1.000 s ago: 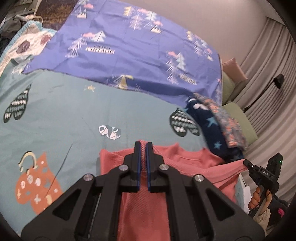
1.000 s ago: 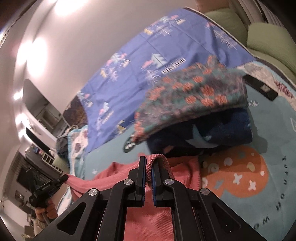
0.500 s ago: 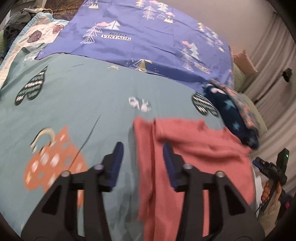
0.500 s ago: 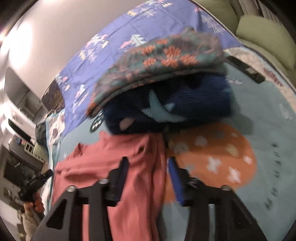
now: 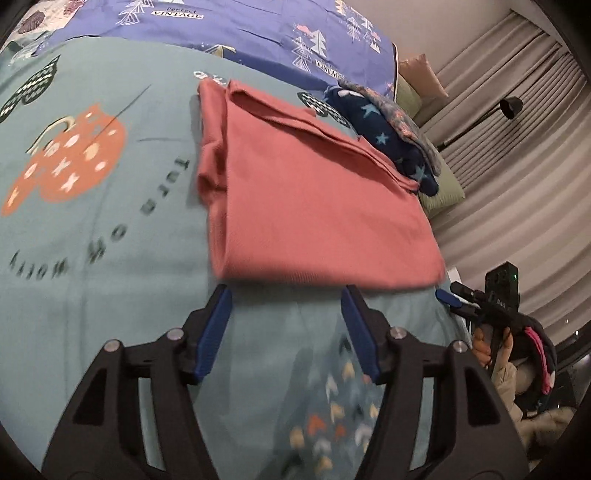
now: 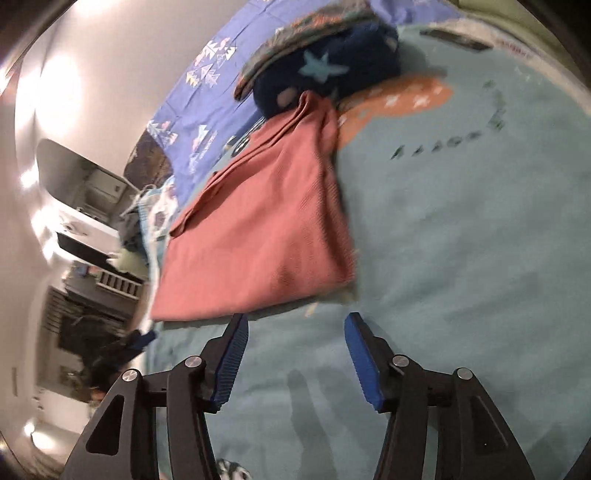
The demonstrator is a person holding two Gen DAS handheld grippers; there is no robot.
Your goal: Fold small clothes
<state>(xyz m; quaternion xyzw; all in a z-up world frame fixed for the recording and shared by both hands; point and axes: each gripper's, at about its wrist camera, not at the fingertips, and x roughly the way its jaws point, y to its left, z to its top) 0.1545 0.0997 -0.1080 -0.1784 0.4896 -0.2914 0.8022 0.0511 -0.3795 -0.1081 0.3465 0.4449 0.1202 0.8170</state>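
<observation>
Left gripper [image 5: 286,295]: we see its jaws spread, just opened wider, nothing between them, apart from the cloth's near edge.
Right gripper [image 6: 295,321]: likewise parted, just widened, empty, over bare bedspread [image 6: 461,240].
Pink garment [image 5: 314,184]: we find it folded flat on the teal bedspread, just beyond both grippers.
Folded pile [image 5: 384,122]: navy star cloth under a floral one, touching the garment's far corner.
Blue sheet [image 5: 258,26]: along the bed's far edge.
</observation>
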